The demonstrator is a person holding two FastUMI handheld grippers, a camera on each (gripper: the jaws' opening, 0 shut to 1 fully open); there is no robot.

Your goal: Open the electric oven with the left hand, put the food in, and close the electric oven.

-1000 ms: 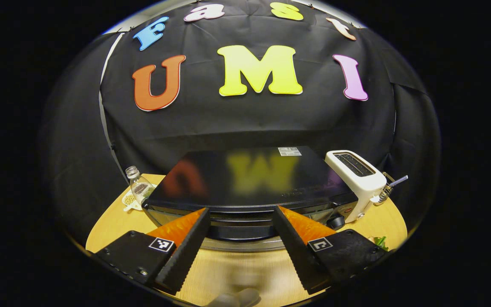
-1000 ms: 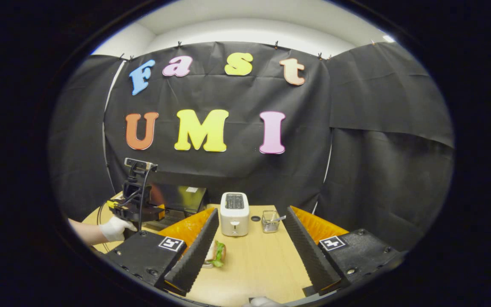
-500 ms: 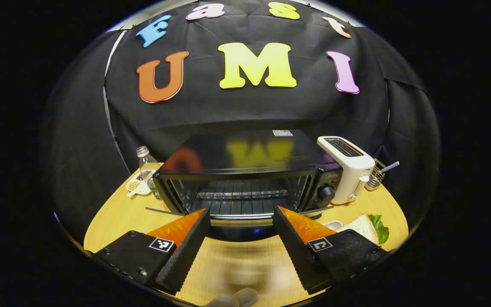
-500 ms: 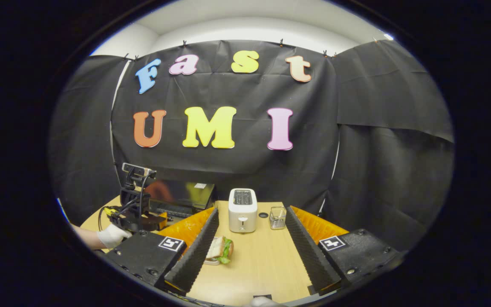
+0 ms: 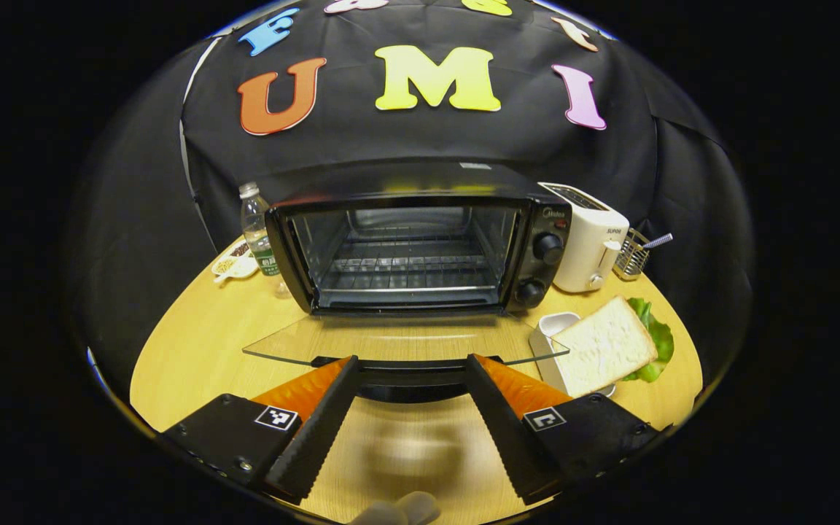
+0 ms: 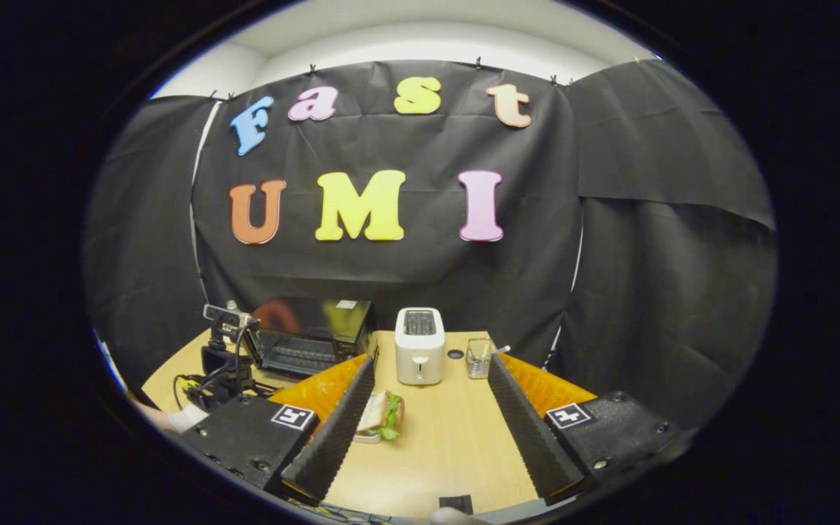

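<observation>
Oven door (image 5: 405,341) now swung down before left gripper (image 5: 409,375).

Black cloth (image 6: 653,240) hung as the booth's wall behind and to the side of a light wooden table (image 6: 449,445). Above the cloth, a white wall and ceiling (image 6: 420,40) showed, evenly lit.

oven door handle (image 5: 409,375) behind fingers, sandwich (image 6: 383,415) partly hidden
</observation>
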